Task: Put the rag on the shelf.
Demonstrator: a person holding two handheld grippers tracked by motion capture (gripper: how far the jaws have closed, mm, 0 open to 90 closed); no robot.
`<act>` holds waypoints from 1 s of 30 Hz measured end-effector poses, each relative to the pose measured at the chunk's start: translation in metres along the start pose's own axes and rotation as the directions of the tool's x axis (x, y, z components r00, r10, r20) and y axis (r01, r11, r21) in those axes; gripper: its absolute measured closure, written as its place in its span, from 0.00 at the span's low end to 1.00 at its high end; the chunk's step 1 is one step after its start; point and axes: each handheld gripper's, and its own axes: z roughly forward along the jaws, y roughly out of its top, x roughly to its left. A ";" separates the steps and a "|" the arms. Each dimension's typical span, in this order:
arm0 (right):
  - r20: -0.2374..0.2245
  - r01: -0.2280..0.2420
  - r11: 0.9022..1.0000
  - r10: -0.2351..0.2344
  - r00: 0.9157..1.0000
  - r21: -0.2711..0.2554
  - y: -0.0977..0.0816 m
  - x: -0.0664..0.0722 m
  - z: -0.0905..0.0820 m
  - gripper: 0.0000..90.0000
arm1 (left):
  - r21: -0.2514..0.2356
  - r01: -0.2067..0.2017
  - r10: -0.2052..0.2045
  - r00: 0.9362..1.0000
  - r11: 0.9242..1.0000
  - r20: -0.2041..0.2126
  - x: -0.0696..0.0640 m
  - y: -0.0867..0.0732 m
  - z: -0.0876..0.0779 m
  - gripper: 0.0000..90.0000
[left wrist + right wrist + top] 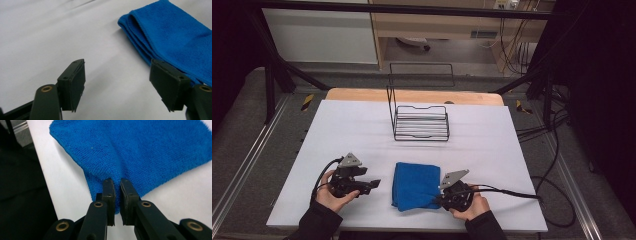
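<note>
Here the folded blue microfiber towel [416, 186] lies on the white table cover [362, 130], near the person's edge and between the two hands, with a black wire dish rack [421, 122] standing well apart toward the far side. The right gripper [117, 185] is clenched on the towel's near right edge, a pinch of pile gathered between its almost-touching jaws, and the cloth puckers up toward them in the right gripper view. The left gripper [117, 85] hangs released just beside the towel's left side, its jaws spread with bare table between them and the stacked fold edges lying next to one jaw. The towel looks light, soft and limp, so I judge it will sag and drape from whatever point is lifted, and the layers may slide apart or fall open if just the top one is caught. Its nap should give the pads good friction; nothing here is fragile. A sound hold would take all layers at a corner or along the folded edge, ideally one gripper on each side.
</note>
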 end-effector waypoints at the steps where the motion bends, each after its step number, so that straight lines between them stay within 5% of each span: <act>1: -0.001 0.006 1.000 -0.006 1.000 0.006 -0.001 -0.001 -0.001 0.93 | 0.000 -0.002 0.002 1.000 1.000 0.002 0.000 0.000 0.000 0.30; 6: -0.034 -0.008 0.999 0.006 0.999 -0.050 -0.003 -0.002 -0.003 0.84 | -0.006 -0.010 0.010 1.000 1.000 0.005 -0.001 0.004 -0.001 0.20; 7: -0.026 -0.021 0.995 0.019 0.999 -0.100 -0.003 -0.003 -0.008 0.71 | -0.011 -0.012 0.012 1.000 1.000 0.005 -0.001 0.006 -0.002 0.18; 9: -0.022 -0.031 0.991 0.028 0.999 -0.133 -0.004 -0.005 -0.010 0.66 | -0.019 -0.016 0.016 1.000 1.000 0.004 -0.001 0.009 -0.003 0.17; 12: 0.052 -0.095 0.966 0.111 0.992 -0.241 -0.007 -0.019 -0.020 0.39 | -0.023 -0.028 0.028 1.000 0.999 0.004 -0.001 0.019 0.000 0.14; 13: 0.052 -0.095 0.966 0.111 0.992 -0.241 -0.007 -0.019 -0.020 0.39 | -0.020 -0.037 0.037 0.999 0.999 -0.004 -0.002 0.022 0.002 0.14; 14: 0.080 -0.134 0.954 0.161 0.984 -0.267 -0.007 -0.029 -0.022 0.28 | -0.016 -0.044 0.043 0.999 0.999 -0.011 -0.002 0.026 0.004 0.14; 22: 0.121 -0.222 0.932 0.265 0.957 -0.287 -0.005 -0.058 -0.017 0.15 | 0.015 -0.040 0.040 0.999 0.999 -0.031 -0.007 0.057 0.040 0.20; 30: 0.124 -0.248 0.913 0.300 0.946 -0.324 -0.012 -0.062 -0.014 0.14 | 0.041 -0.026 0.027 0.999 0.999 -0.033 -0.007 0.058 0.070 0.50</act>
